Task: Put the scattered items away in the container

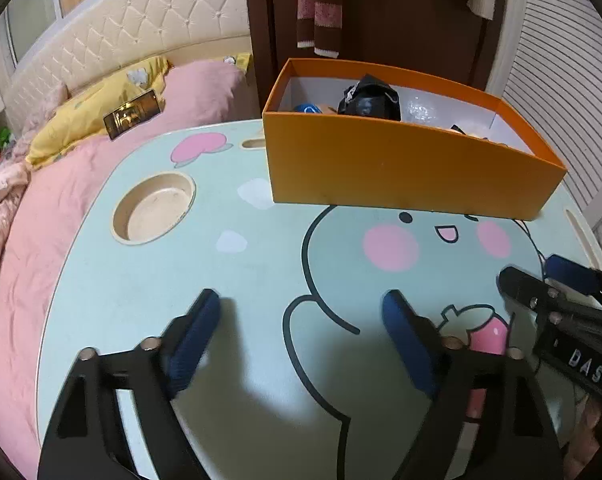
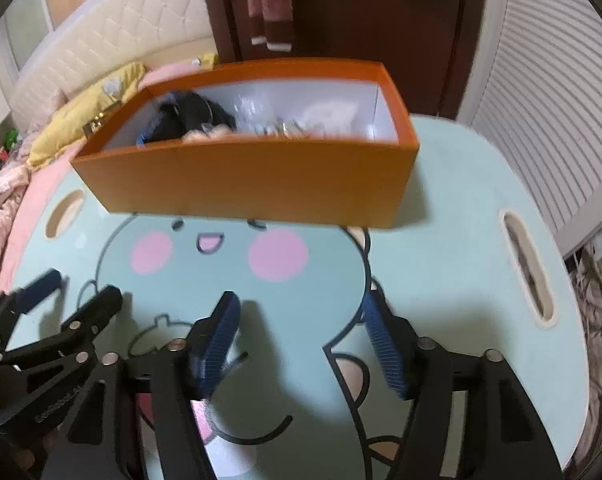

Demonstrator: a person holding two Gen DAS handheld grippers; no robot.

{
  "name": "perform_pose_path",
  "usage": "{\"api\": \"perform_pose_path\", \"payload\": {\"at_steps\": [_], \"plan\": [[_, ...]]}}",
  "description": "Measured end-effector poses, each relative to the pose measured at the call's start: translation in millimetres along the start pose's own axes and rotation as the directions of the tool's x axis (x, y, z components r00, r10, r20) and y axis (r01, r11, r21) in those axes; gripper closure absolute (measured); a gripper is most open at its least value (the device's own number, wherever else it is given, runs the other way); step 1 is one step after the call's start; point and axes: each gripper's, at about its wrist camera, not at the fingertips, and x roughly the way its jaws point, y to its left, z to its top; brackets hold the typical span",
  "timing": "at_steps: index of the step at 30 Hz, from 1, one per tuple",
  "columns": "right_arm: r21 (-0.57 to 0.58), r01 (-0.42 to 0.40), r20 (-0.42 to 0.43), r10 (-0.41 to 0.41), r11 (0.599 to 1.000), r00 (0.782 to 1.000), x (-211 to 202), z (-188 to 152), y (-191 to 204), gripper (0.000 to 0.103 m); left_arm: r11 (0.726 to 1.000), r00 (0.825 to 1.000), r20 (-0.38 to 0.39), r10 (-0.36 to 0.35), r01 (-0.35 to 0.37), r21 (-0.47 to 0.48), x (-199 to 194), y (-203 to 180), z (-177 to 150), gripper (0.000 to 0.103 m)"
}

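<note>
Both tongs hang over the near part of the mint-green bench (image 1: pixel 149 296), pointing steeply down at it. The left tongs (image 1: pixel 301 324) stand wide apart with nothing between the blue pads. The right tongs (image 2: pixel 301 332) are likewise spread and empty. The orange box (image 1: pixel 401 168) sits at the far edge of the bench, well apart from both. Inside it lie a black bundle (image 1: pixel 371 100), a blue item (image 1: pixel 309 109) and something clear, possibly plastic wrap (image 2: pixel 257 114); the right wrist view is blurred. A pink bed (image 1: pixel 61 200) adjoins the bench.
</note>
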Motion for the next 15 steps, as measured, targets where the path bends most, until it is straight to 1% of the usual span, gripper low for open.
{"api": "perform_pose_path", "payload": {"at_steps": [2, 3, 4, 5, 7, 8, 15], "plan": [[-0.005, 0.036, -0.011, -0.036, 0.999, 0.999, 5, -4, 0, 0.004, 1.000, 1.000, 0.003, 0.003, -0.003, -0.015, -1, 0, 1, 0.016], [0.003, 0.034, -0.008, -0.034, 0.999, 0.999, 6, -5, -1, 0.000, 1.000, 1.000, 0.003, 0.004, -0.004, -0.018, -1, 1, 1, 0.016], [0.008, 0.040, 0.004, -0.040, 0.999, 0.999, 6, -6, -1, 0.000, 1.000, 1.000, 0.000, 0.010, -0.010, -0.026, -1, 2, 2, 0.012], [0.010, 0.042, 0.013, -0.042, 0.999, 0.999, 5, -8, -2, 0.000, 0.999, 1.000, -0.006, 0.020, -0.020, -0.038, -1, 2, 3, 0.006], [0.013, 0.044, 0.015, -0.044, 0.999, 0.999, 5, -12, -3, 0.000, 0.996, 0.998, -0.027, 0.048, -0.050, -0.078, 1, 6, 4, 0.000], [0.011, 0.044, 0.016, -0.045, 0.999, 0.999, 5, -12, -3, 0.000, 0.994, 0.998, -0.029, 0.055, -0.058, -0.091, 1, 7, 4, 0.000], [0.006, 0.039, 0.022, -0.039, 0.999, 0.999, 4, -15, -3, 0.000, 0.994, 0.998, -0.029, 0.056, -0.058, -0.089, -1, 1, 0, 0.000]]}}
